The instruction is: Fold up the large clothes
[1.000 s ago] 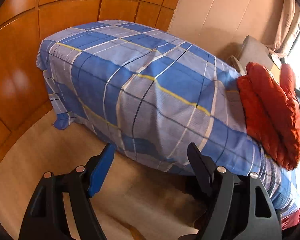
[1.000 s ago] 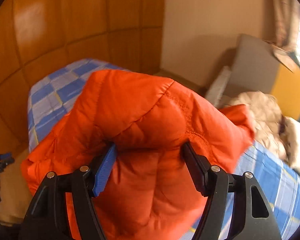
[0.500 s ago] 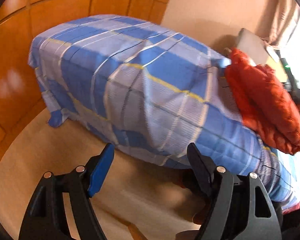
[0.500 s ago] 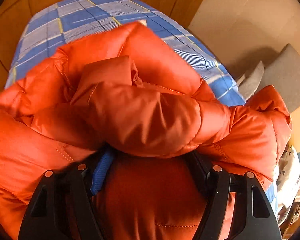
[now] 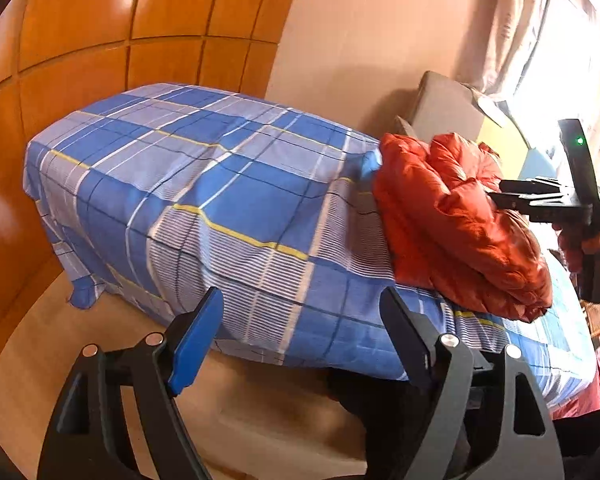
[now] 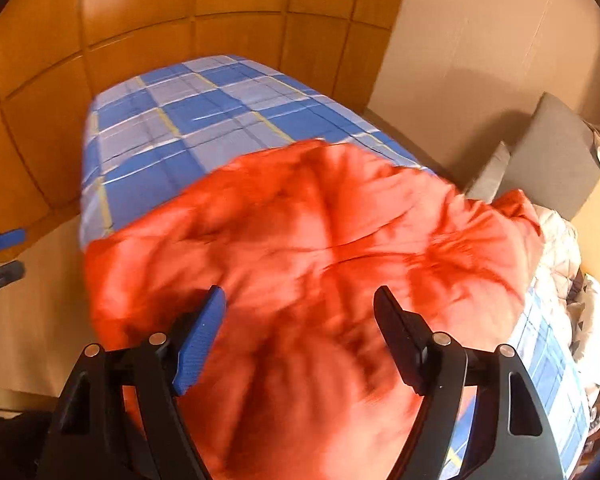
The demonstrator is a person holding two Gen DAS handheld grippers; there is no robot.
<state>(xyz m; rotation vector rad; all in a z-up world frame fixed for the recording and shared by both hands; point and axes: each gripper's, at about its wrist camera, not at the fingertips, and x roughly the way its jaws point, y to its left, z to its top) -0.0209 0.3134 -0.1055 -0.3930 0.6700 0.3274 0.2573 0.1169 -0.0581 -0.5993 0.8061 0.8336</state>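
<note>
We are looking at the orange puffer jacket lying bunched on the plaid bed, judging it light, soft and slippery (best pinched at a seam), while the right gripper is opening over it and the left gripper is opening, empty.

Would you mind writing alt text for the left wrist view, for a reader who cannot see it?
An orange puffy jacket lies bunched on a bed with a blue checked sheet; the right gripper reaches it from the right. The left gripper hangs near the bed's edge, opening, nothing between its fingers.
</note>
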